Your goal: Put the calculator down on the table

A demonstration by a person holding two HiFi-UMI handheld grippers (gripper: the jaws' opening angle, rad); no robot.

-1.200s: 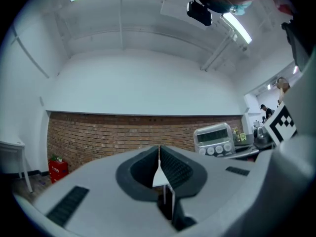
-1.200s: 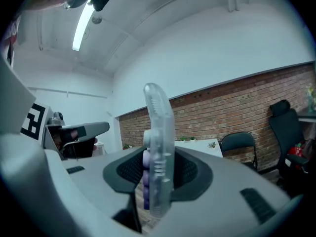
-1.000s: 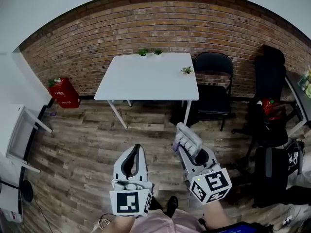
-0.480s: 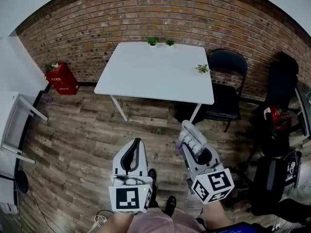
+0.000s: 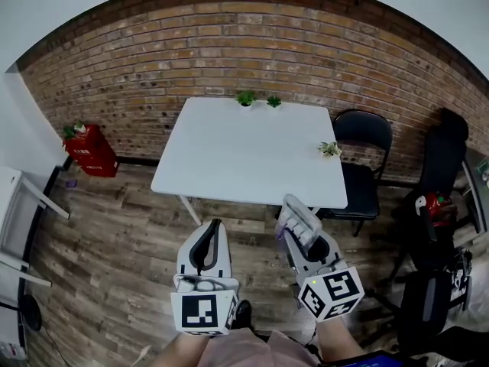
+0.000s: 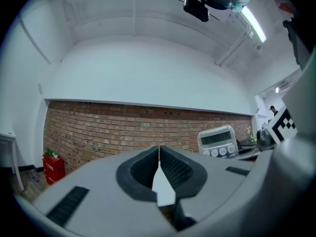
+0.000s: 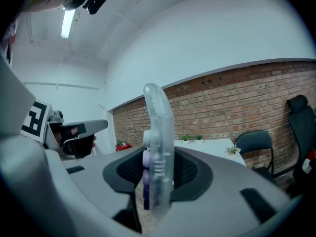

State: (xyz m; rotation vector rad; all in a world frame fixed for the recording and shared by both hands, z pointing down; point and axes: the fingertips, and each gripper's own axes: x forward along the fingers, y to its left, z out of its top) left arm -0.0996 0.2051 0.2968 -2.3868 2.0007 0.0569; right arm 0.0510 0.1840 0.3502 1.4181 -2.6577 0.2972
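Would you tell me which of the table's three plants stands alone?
The plant by the right edge, near the chair; the other two pair at the far edge.

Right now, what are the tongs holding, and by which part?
Right tongs clamp the translucent white plastic calculator by its button end, display end sticking out. Left tongs: shut, empty.

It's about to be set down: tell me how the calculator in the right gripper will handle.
The calculator is probably stiff: it stands straight, edge-on, between the right gripper's fingers. Its clear plastic casing looks light and smooth, so it may slip. Released on that thin edge, it would likely tip flat on the table.
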